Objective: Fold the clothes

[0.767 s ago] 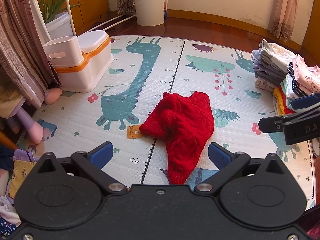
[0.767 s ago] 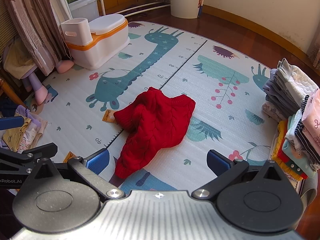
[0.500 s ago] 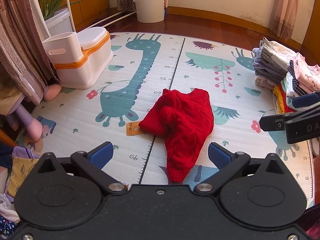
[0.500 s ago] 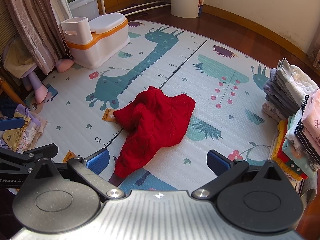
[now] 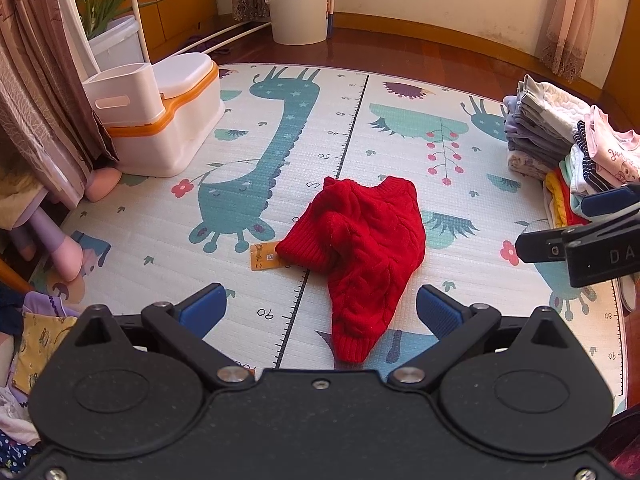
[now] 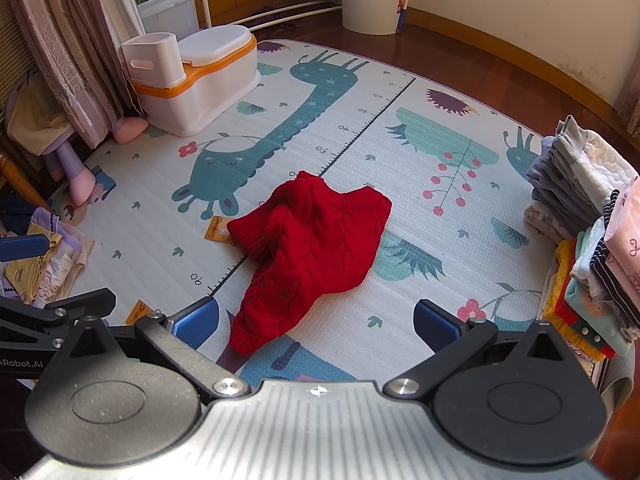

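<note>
Lying crumpled near the middle of the play mat (image 5: 160, 236), the red knitted sweater (image 5: 360, 240) is seen with one sleeve bunched over its body and the other trailing toward the cameras. An orange tag (image 5: 264, 256) is seen just beside its left edge. The left hand-held gripper (image 5: 318, 312) is held above the mat with its jaws spread apart and nothing between them; the right hand-held gripper (image 6: 316, 318) is likewise held wide apart and empty. Folded clothes (image 6: 580, 208) are stacked at the right edge of the mat, and unsorted garments (image 6: 36, 264) are heaped at the left. The step in hand is judged to be the approach, with no fold yet begun on this garment. Before any fold, the sweater would need to be spread flat, so the bunched sleeve and an opposite edge should be reached and pinched.
</note>
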Demonstrator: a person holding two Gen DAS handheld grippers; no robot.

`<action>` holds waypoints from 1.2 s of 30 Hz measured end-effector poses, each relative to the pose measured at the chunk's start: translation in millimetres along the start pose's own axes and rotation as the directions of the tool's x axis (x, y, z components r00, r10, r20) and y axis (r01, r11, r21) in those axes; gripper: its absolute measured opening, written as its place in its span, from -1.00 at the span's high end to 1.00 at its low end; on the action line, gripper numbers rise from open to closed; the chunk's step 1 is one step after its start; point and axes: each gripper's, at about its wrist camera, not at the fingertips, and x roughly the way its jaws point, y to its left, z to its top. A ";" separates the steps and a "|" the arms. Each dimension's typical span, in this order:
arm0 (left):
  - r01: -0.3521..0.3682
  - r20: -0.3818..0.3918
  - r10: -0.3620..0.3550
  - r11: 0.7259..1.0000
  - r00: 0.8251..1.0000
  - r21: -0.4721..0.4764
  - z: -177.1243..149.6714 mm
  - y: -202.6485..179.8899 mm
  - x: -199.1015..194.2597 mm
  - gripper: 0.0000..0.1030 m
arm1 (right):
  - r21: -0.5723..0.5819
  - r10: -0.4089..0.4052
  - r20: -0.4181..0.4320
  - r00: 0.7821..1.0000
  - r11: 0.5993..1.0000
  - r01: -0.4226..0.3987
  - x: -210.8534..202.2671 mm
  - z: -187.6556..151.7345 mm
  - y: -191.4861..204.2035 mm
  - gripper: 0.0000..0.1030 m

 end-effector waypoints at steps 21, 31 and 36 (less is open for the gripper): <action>0.011 -0.001 -0.011 1.000 1.000 0.004 0.9 -0.5 1.2 -0.99 | 0.000 0.004 -0.004 1.000 1.000 -0.004 1.5 0.0 -1.9 -1.00; 0.015 -0.001 -0.015 1.000 1.000 0.003 0.4 -0.4 1.1 -0.99 | -0.001 0.004 -0.006 1.000 1.000 -0.004 1.9 0.1 -1.5 -1.00; 0.016 0.000 -0.016 1.000 1.000 0.003 -0.1 -0.9 1.3 -0.99 | -0.002 0.006 -0.007 1.000 1.000 -0.006 2.3 -0.3 -0.9 -1.00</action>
